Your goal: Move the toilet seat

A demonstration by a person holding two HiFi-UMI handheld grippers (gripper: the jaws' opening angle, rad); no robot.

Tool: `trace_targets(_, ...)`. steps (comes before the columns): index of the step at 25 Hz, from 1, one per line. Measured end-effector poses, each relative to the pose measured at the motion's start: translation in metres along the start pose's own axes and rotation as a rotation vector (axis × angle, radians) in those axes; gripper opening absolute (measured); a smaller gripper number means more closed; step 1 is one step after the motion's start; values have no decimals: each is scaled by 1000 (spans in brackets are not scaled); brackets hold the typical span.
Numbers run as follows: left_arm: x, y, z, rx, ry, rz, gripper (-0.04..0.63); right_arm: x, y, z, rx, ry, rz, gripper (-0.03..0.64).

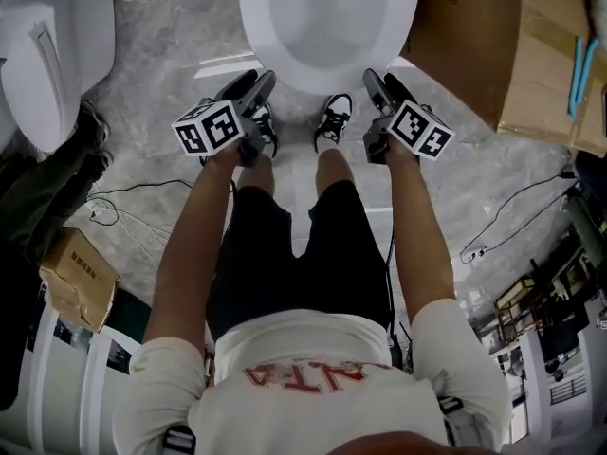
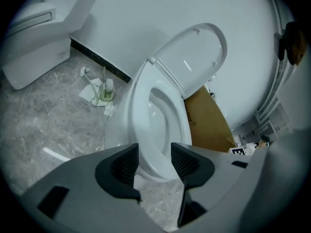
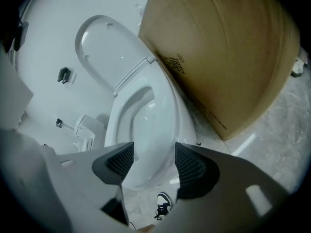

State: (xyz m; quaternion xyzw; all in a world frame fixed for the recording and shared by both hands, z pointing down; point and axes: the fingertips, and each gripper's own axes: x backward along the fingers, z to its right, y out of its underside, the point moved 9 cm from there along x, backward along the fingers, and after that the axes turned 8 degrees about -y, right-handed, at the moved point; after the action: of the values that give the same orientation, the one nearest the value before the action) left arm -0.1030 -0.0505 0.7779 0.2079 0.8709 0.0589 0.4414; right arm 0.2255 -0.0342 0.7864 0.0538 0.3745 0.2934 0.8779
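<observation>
The white toilet seat lies flat on the bowl, straight ahead of me, and the lid stands up against the wall. My left gripper hovers at the bowl's front left, and my right gripper is at its front right. In the left gripper view the seat shows beyond the open left gripper, with no pad touching it. The right gripper view shows the seat and raised lid past the open right gripper. Nothing is held.
A big cardboard box stands close to the toilet's right side. A second toilet sits at the left. Cables and a small box lie on the marble floor. A bottle and paper scraps lie by the wall.
</observation>
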Motion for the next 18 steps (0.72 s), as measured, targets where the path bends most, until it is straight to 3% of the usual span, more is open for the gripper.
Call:
trace_targets(5, -24, 16, -10, 67, 4, -46, 195, -9, 9, 10, -46, 39, -8, 238)
trace_targets(10, -36, 15, -7, 46, -14, -68, 195, -14, 11, 17, -103, 38, 0, 236)
trace_targets(18, -39, 18, -6, 69, -56, -78, 195, -16, 15, 16, -76, 103, -18, 204)
